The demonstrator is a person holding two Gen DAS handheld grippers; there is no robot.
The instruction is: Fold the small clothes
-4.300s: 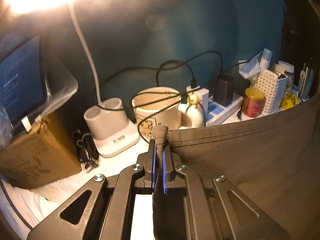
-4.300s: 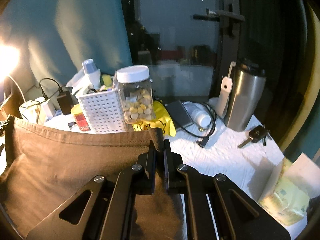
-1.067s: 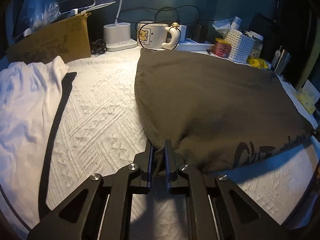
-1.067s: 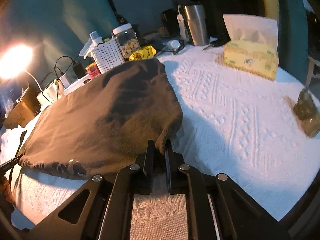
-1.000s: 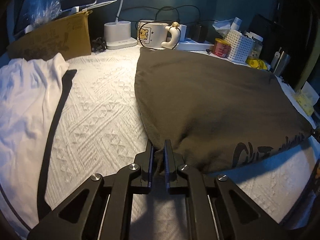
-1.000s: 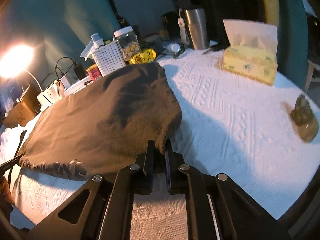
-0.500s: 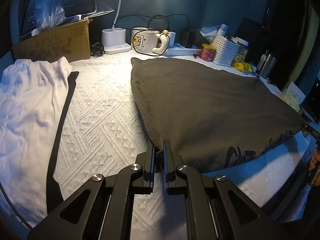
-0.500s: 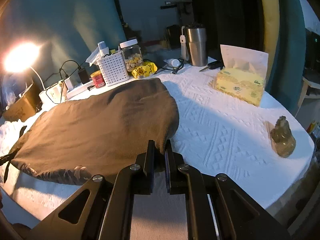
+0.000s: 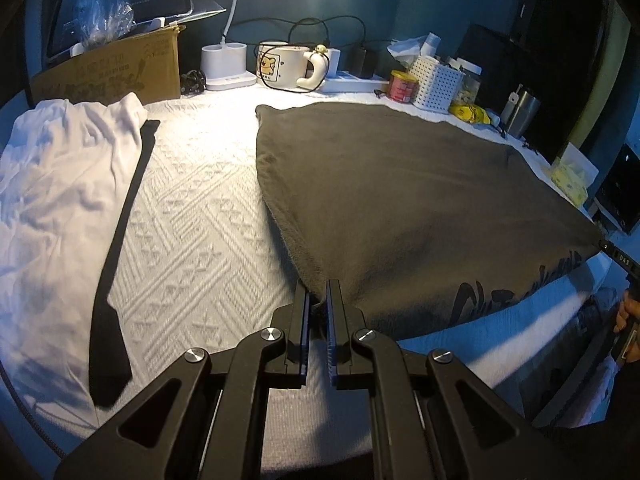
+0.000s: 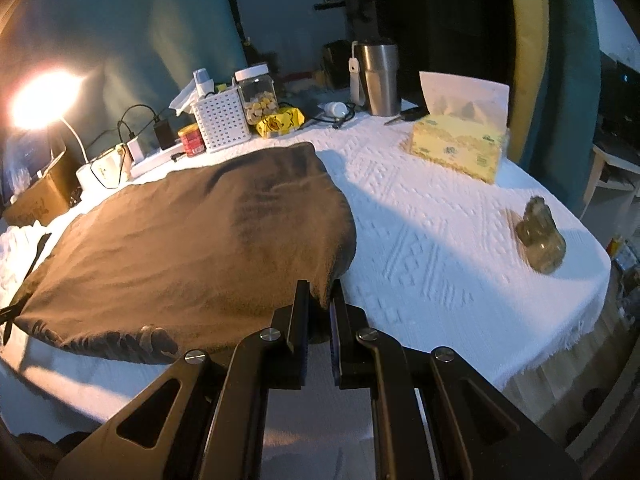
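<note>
My left gripper (image 9: 318, 300) tilts downward, clamped on the near-left corner of the dark brown cloth garment (image 9: 400, 200) spread across the white textured tablecloth (image 9: 192, 220); my right gripper (image 10: 320, 300) tilts down likewise, pinching its near-right corner by the table's front edge.

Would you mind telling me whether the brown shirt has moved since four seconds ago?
Yes. The brown shirt hung level with the mug; now it lies spread on the table below it.
</note>
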